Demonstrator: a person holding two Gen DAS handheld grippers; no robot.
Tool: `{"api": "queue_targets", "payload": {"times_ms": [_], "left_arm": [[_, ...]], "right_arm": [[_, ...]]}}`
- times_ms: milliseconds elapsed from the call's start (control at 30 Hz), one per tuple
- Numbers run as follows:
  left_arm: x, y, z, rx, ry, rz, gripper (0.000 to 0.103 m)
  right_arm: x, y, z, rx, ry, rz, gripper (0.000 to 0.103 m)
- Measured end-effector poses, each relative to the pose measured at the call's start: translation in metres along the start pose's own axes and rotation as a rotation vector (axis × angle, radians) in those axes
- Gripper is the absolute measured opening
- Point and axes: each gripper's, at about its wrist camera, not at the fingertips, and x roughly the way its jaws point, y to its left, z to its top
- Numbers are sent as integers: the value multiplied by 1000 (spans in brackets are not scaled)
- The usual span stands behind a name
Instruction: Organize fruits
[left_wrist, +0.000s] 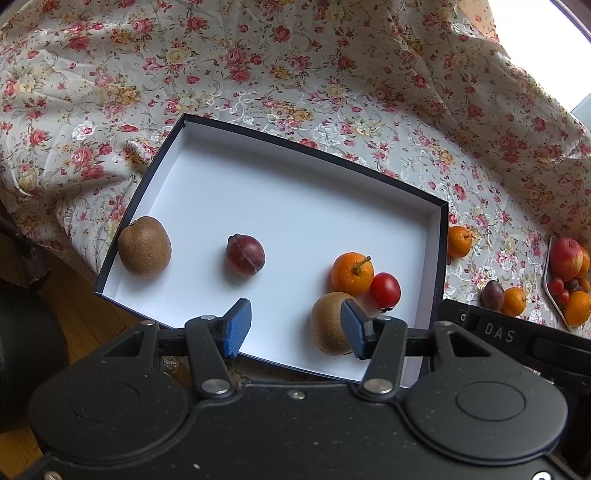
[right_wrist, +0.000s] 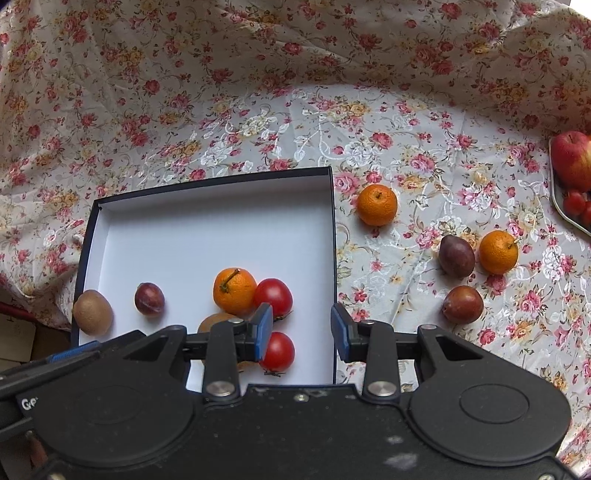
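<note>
A dark box with a white inside (left_wrist: 295, 206) (right_wrist: 207, 236) lies on the floral cloth. In it are a kiwi (left_wrist: 144, 246) (right_wrist: 92, 312), a plum (left_wrist: 245, 254) (right_wrist: 149, 298), a tangerine (left_wrist: 351, 274) (right_wrist: 234, 290), a tomato (left_wrist: 385, 290) (right_wrist: 273, 297) and a second kiwi (left_wrist: 328, 324) (right_wrist: 214, 322). A second tomato (right_wrist: 279, 351) lies just beside my right gripper's left finger. My left gripper (left_wrist: 295, 328) is open and empty over the box's near edge. My right gripper (right_wrist: 301, 338) is open and empty over the box's right corner.
On the cloth to the right of the box lie two tangerines (right_wrist: 376, 205) (right_wrist: 498, 252) and two plums (right_wrist: 456, 255) (right_wrist: 462, 305). A plate (right_wrist: 554, 192) at the far right holds an apple (right_wrist: 572, 158) and more fruit. The table edge and wooden floor (left_wrist: 74, 317) are at the left.
</note>
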Motion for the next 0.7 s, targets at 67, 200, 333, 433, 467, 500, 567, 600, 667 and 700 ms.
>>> {"api": "queue_targets", "payload": {"times_ms": [67,200,333,433,467,500,567,600,667,700], "left_arm": [[0,0,0,3,-1,1,58],[-1,-1,0,8,-5,2,58],[-1,-1,0,12,-8,4,58],[-1,-1,0,12,-8,5,58],[-1,-1,0,12,-8,4,58],[-1,-1,0,12,-9,4,58],[-1,-1,0,12,-11,4,58],[-1,-1,0,12,-10,4,58],[-1,-1,0,12,-9,4,58],[-1,-1,0,13,-9,4,58]], "right_arm": [[1,2,0,-10,5,-17,36],[2,4,0,-23,14,-39,36],[2,2,0,-10,20,-43,35],[3,5,-1,-34,24,-59,35],[3,6,-1,-32,15,-74,35],[2,6,-2,-27,5,-86,35],[-2,7,-4,-18,-27,-96,35],[-3,6,-5,-8,-42,-99,35],[-7,5,-6,20,-88,-135,35],[-8,4,-6,28,-103,-156,35]]}}
